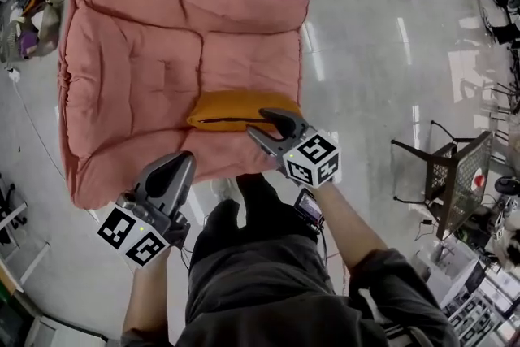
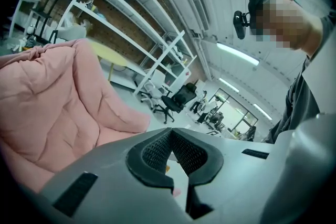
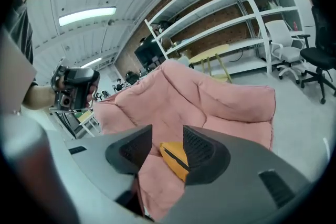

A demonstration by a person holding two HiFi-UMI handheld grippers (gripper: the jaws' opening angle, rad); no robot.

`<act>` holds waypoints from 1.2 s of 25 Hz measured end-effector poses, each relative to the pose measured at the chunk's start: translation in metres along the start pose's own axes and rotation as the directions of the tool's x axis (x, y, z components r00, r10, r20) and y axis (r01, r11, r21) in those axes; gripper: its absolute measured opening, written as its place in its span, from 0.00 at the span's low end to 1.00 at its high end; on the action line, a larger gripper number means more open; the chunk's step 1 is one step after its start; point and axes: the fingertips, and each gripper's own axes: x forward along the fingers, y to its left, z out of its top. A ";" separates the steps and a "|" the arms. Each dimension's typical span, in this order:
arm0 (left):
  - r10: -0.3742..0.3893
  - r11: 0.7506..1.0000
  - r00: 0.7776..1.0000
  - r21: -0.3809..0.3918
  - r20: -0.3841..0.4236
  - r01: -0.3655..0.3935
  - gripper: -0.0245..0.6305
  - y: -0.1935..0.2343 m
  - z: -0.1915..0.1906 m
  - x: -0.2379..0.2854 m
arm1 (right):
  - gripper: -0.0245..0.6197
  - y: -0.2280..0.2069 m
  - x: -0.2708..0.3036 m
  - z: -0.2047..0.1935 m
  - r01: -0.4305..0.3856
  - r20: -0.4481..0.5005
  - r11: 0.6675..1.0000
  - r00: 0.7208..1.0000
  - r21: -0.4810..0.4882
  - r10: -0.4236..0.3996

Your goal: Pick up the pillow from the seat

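Orange pillow (image 1: 236,110) lies at the pink seat's (image 1: 138,53) front edge. Right gripper (image 1: 257,124) has its jaws apart and aimed at the pillow (judged ready to clamp). Left gripper (image 1: 182,162) has its jaws together and is held aside.

The pillow (image 1: 244,110) is mustard-orange with 1 dark seam line; the quilted seat (image 1: 138,53) is salmon-pink; the floor (image 1: 366,77) is pale grey

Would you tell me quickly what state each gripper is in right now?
Left gripper: closed, nothing between its jaws.
Right gripper: open, holding nothing; the orange pillow shows between its jaws, not gripped.
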 end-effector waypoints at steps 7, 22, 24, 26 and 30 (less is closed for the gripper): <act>0.047 0.998 0.999 -0.049 -0.019 -0.048 0.05 0.032 -0.015 0.018 | 0.37 -0.037 0.049 -0.044 -0.049 -0.133 0.998 0.990 -0.041 0.043; 0.099 0.988 0.993 -0.111 -0.058 -0.106 0.05 0.067 -0.042 0.033 | 0.55 -0.056 0.102 -0.131 -0.219 -0.506 0.871 0.861 -0.441 -0.039; 0.106 0.987 0.993 -0.118 -0.059 -0.112 0.05 0.072 -0.045 0.034 | 0.56 -0.059 0.107 -0.144 -0.244 -0.543 0.842 0.837 -0.480 -0.067; 0.110 0.986 0.992 -0.119 -0.060 -0.116 0.05 0.075 -0.047 0.036 | 0.57 -0.063 0.112 -0.156 -0.268 -0.575 0.815 0.813 -0.514 -0.095; 0.116 0.985 0.991 -0.124 -0.070 -0.124 0.05 0.077 -0.053 0.040 | 0.58 -0.071 0.119 -0.177 -0.317 -0.625 0.771 0.770 -0.553 -0.132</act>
